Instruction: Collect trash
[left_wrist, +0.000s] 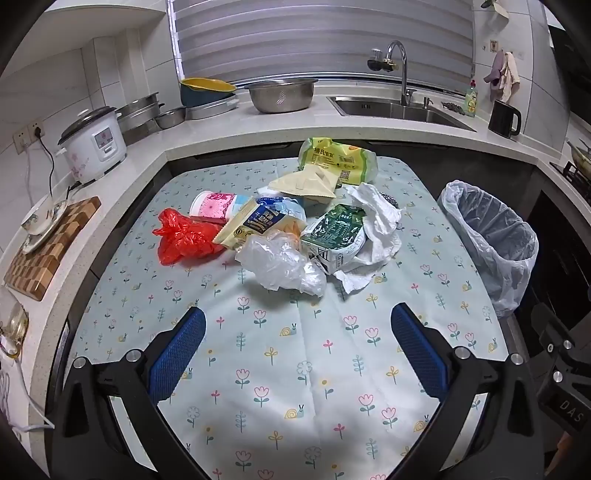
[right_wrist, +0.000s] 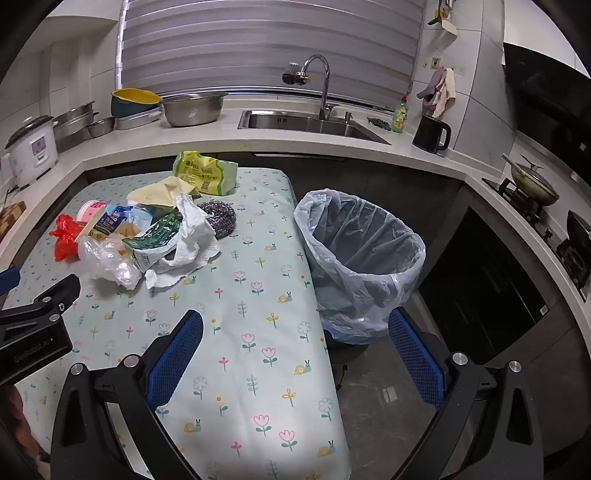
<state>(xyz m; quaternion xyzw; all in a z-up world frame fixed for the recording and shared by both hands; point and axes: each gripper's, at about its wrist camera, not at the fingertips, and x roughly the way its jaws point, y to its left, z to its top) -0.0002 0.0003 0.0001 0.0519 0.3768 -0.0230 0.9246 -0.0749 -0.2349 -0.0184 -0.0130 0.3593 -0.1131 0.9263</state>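
A heap of trash lies mid-table on the flowered cloth (left_wrist: 280, 373): a red plastic bag (left_wrist: 184, 236), a clear plastic bag (left_wrist: 280, 264), a green-and-white carton (left_wrist: 334, 232), crumpled white paper (left_wrist: 380, 218), a pink cup (left_wrist: 214, 206), a yellow-green packet (left_wrist: 338, 160). A steel scourer (right_wrist: 220, 218) sits behind the paper. My left gripper (left_wrist: 297, 345) hovers open in front of the heap, nothing between its blue pads. My right gripper (right_wrist: 295, 349) is open too, over the table's right edge, near the bin (right_wrist: 364, 258) lined with a clear bag.
The bin stands on a stool just off the table's right side. A worktop wraps around behind with a rice cooker (left_wrist: 94, 144), steel bowls (left_wrist: 280, 94), a sink (left_wrist: 399, 109) with tap, and a black kettle (left_wrist: 504, 118). A wooden board (left_wrist: 50, 247) lies left; a stove with pan (right_wrist: 533, 182) right.
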